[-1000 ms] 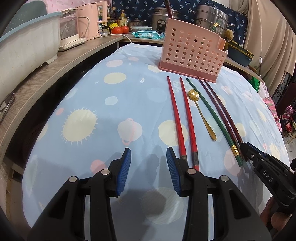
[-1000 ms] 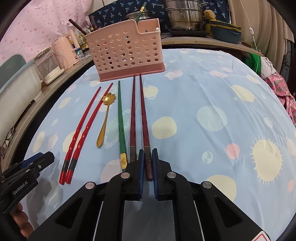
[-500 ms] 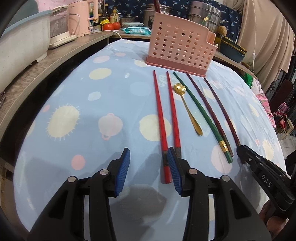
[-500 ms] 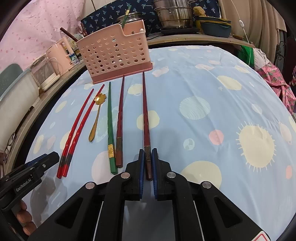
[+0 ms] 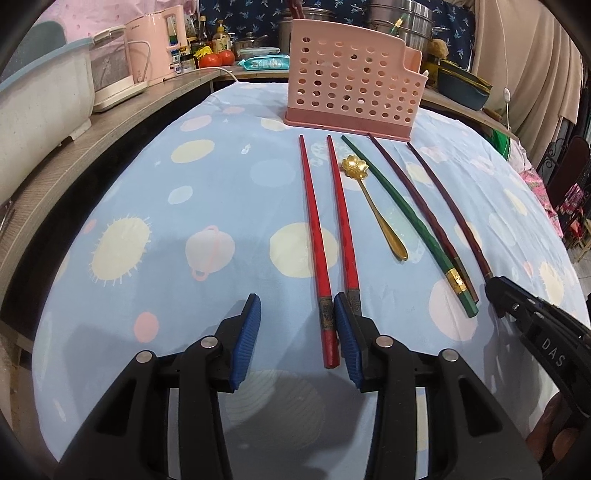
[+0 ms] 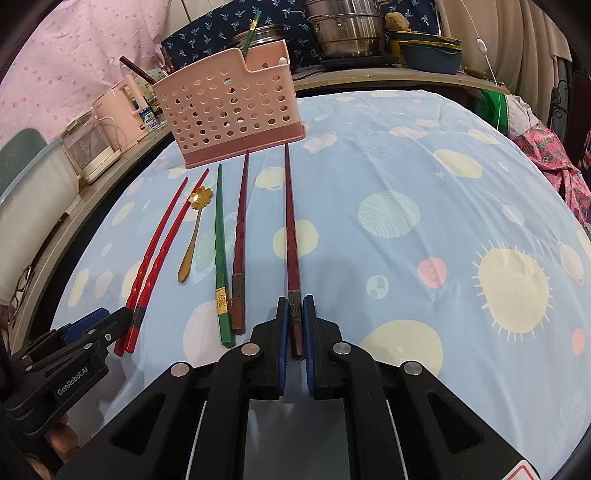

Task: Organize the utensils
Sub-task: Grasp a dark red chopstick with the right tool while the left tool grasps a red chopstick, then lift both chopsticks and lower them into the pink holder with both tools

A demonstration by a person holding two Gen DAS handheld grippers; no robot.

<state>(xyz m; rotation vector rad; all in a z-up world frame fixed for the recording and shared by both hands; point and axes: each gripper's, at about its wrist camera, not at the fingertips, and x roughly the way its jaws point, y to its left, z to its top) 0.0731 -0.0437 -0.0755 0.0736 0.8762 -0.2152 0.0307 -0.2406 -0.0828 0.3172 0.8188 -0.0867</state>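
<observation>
While the right gripper [image 6: 295,325] clamps the butt of one dark maroon chopstick [image 6: 289,236], the left gripper [image 5: 297,339] stands wide, its right pad beside the butts of two red chopsticks [image 5: 328,236]. On the tablecloth [image 6: 424,177] lie a second maroon chopstick [image 6: 239,236], one green chopstick [image 6: 220,243] and one gold spoon [image 6: 192,229], all pointing at the pink basket [image 6: 227,107]. Basket contents are largely hidden; one green stick tip [image 6: 252,29] protrudes.
</observation>
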